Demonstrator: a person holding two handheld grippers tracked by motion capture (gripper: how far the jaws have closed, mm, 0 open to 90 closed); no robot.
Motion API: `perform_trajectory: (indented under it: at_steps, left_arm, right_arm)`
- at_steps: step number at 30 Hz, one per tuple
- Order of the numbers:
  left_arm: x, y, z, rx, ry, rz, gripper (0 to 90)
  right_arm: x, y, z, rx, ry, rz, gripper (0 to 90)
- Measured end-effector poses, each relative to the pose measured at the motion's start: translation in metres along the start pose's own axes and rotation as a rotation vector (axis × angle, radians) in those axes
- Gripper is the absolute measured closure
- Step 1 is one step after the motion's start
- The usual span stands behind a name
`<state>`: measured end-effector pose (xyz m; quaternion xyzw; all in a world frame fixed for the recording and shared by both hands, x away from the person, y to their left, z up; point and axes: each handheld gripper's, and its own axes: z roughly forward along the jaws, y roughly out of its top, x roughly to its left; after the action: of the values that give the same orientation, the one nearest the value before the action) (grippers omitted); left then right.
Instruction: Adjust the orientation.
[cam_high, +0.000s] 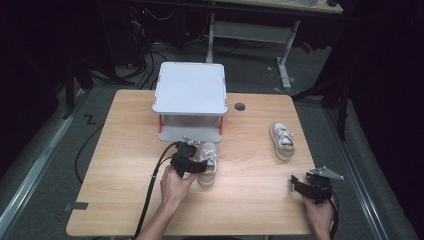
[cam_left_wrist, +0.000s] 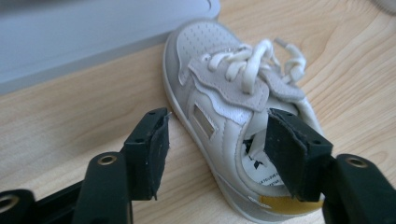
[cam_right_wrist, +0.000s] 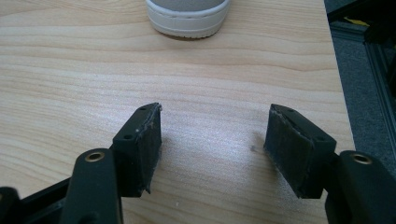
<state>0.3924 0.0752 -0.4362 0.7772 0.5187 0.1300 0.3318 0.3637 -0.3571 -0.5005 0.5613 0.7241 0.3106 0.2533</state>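
1. The work in hand seems to be the placing of a small white shoe (cam_left_wrist: 233, 116) on the table (cam_high: 125, 165), just in front of the grey rack (cam_high: 190, 87). In the high view the shoe is lying between the rack and the left gripper (cam_high: 192, 162), its toe pointing towards the rack.
2. In my judgement the left gripper is letting the shoe go, not taking it. The shoe is resting flat on the wood.
3. In the left gripper view, its jaws are standing wide apart. One jaw is over the heel opening of the shoe, the other is over bare wood beside it. The pads are not pressing on the shoe.
4. The next move probably calls for drawing the left gripper back without catching the heel or the laces.
5. The right gripper (cam_high: 312, 187) is waiting near the right front corner of the table. Its jaws are spread and holding nothing, only bare wood is lying between them.
6. The second shoe (cam_high: 283, 141) is lying well apart, on the right side of the table, and it is probably the next thing to fetch.
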Motion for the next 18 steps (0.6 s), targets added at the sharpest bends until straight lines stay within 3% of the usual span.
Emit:
perform_trajectory:
  at_steps: [4, 8, 15, 16, 18]
  left_arm:
    - [0.006, -0.002, -0.007, -0.043, -0.027, 0.001, 38.1]
    - [0.015, -0.006, -0.017, -0.112, -0.024, 0.002, 38.0]
    - [0.043, -0.023, -0.033, -0.18, 0.011, -0.015, 37.2]
    - [0.056, -0.033, -0.039, -0.2, 0.025, -0.034, 37.2]
    - [0.067, -0.04, -0.042, -0.205, 0.04, -0.047, 37.1]
  right_arm:
    - [0.0, 0.0, 0.0, 0.0, 0.0, 0.0, 36.6]
    - [0.0, 0.0, 0.0, 0.0, 0.0, 0.0, 36.7]
    - [0.0, 0.0, 0.0, -0.005, 0.011, -0.012, 40.8]
    - [0.0, 0.0, 0.0, -0.006, 0.012, -0.016, 41.7]
    - [0.0, 0.0, 0.0, -0.006, 0.012, -0.016, 42.0]
